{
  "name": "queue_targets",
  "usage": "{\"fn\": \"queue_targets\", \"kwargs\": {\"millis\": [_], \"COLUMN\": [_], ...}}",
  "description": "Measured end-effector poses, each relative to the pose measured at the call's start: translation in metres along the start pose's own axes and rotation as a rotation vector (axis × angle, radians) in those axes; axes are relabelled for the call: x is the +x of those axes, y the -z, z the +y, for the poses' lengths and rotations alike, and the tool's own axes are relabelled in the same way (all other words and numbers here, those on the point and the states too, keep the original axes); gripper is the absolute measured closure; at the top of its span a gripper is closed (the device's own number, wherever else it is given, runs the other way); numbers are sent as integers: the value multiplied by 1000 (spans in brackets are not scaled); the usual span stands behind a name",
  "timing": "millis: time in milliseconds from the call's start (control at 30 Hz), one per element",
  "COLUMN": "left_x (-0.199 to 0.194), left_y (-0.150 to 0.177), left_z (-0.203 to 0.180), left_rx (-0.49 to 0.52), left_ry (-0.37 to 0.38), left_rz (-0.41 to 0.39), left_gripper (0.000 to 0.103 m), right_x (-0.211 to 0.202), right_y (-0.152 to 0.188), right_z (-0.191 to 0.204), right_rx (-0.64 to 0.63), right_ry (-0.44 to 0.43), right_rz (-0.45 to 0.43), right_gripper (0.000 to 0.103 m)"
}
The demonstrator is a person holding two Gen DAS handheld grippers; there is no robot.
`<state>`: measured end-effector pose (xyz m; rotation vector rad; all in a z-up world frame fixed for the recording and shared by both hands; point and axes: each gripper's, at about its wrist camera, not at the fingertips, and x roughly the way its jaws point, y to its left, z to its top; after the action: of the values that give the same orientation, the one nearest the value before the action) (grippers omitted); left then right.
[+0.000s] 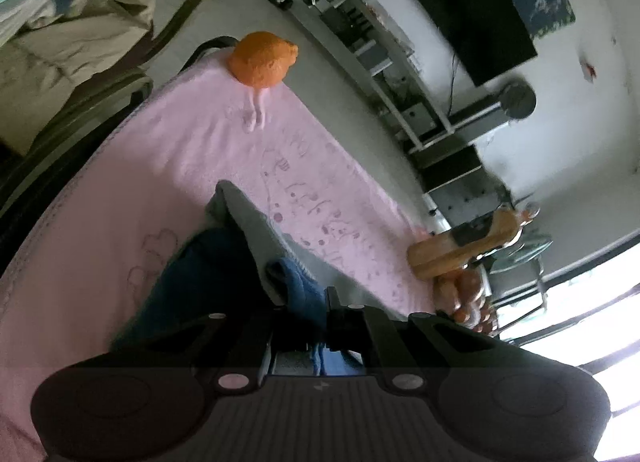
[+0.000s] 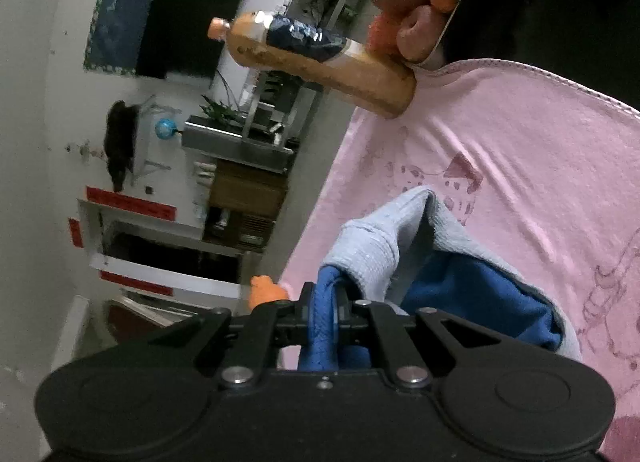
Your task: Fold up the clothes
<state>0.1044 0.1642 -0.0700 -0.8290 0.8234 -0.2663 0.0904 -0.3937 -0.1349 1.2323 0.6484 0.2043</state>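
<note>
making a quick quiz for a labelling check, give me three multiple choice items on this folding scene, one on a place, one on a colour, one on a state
1. Where does the orange fruit sit?
A. on the far end of the pink cloth
B. inside the garment
C. on the floor

2. What colours is the garment?
A. red and black
B. grey outside, blue inside
C. all white

3. How are the right gripper's jaws?
A. wide open, nothing between them
B. shut on the garment's blue edge
C. out of view

Answers:
1 A: it rests at the far end of the pink cloth.
2 B: grey fabric shows a blue lining.
3 B: blue fabric is pinched between them.
</note>
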Motion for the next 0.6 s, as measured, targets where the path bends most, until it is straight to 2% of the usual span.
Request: {"fn": "queue_targets", "kwargs": {"millis": [67, 100, 167, 267, 333, 400, 467, 500, 600], "left_x": [-9, -10, 0, 36, 44, 41, 22, 11, -7], "left_y": [7, 11, 23, 45, 53, 59, 64, 66, 62], "left_z": [3, 5, 13, 28, 23, 13, 0, -4, -10], "left_rx": [14, 31, 73, 146, 213, 287, 349, 370, 375], "left_ry": [-26, -51, -148, -351, -444, -509, -531, -532, -480], "left_rz": [-6, -6, 19, 109, 128, 118, 50, 13, -47], "left_gripper": [100, 100, 100, 98, 95, 89, 83, 83, 84], "right_x": [-9, -11, -14, 4, 25, 34, 24, 19, 5], "right_y": [0, 2, 4, 12, 19, 26, 28, 28, 21], "right_z": [-3, -5, -11, -22, -28, -26, -15, -10, 0], "right_rx": [-3, -15, -41, -148, -225, -313, -355, -373, -369], "right_ry": [4, 34, 103, 342, 476, 575, 568, 560, 483], "right_rz": [-1, 2, 9, 55, 141, 151, 96, 67, -24], "right_gripper": [96, 96, 96, 95, 90, 86, 72, 60, 59]}}
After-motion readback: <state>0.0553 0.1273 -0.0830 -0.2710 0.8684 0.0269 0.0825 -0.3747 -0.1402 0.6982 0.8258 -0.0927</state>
